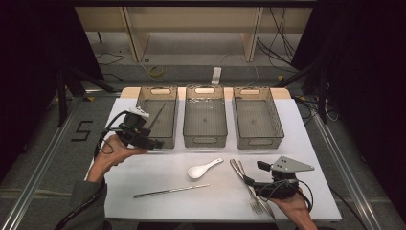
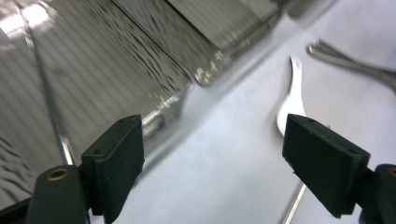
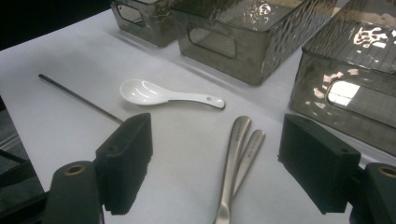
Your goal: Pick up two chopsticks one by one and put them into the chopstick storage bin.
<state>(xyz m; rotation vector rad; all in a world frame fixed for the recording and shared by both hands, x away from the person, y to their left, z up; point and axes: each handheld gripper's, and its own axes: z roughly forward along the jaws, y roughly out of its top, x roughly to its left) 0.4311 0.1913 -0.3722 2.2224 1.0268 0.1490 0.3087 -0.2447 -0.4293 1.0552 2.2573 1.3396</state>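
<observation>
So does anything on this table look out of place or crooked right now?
Yes: a thin metal chopstick leans tilted against the wall of the left bin instead of lying flat. Its mate lies on the table. Nothing looks spilled or broken.

Left gripper (image 1: 152, 139) raised, jaws wide, empty; right gripper (image 1: 256, 173) low, jaws apart.

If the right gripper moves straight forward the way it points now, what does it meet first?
Probably the two metal handles lying side by side between the open jaws of the right gripper; beyond them stands a grey bin. Depth is hard to judge.

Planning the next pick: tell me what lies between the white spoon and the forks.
Bare white table only; the high view shows the white spoon and forks apart, nothing between.
</observation>
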